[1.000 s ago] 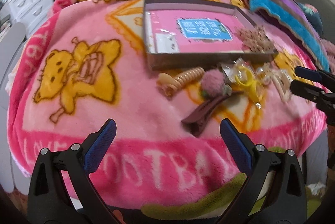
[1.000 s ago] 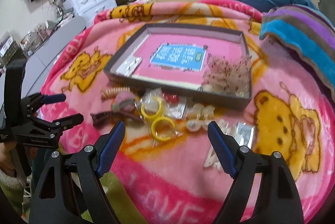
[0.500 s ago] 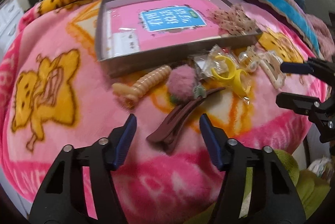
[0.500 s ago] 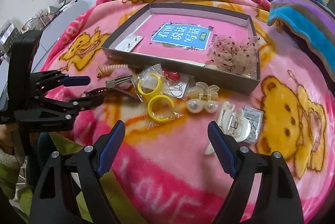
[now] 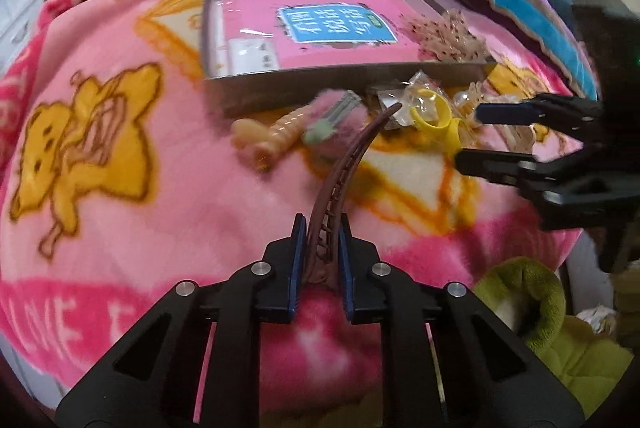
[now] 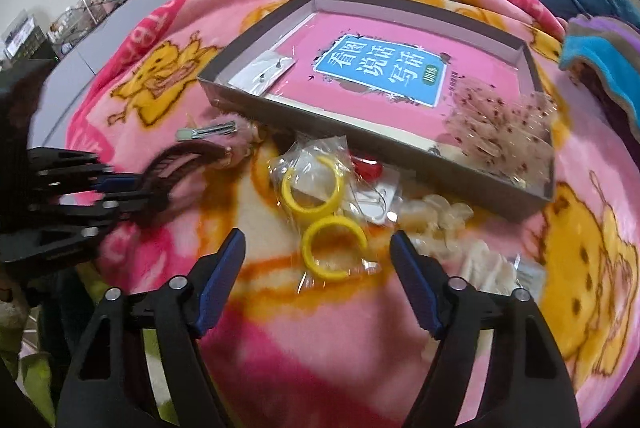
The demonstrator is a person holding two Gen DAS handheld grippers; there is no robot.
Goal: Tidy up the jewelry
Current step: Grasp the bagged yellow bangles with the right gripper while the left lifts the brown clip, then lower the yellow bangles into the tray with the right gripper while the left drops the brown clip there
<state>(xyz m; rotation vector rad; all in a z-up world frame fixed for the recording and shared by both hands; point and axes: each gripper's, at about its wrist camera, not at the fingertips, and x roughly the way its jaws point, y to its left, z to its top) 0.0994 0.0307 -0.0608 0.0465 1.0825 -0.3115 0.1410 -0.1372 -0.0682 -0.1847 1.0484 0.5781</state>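
Hair clip clamped between left gripper pads

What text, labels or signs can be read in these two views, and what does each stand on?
"看图说话写话": white characters on the blue label of the pink book lying in the grey box.
Small green tag on that label: too small to read.
"LOVE": pale letters woven into the pink blanket, partly cut off by the picture's edge.
Pink letters at the blanket's far left edge: too distorted to read.

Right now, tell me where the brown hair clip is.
In the left wrist view, the brown hair clip is pinched in the left gripper, arching toward the yellow rings before the box.
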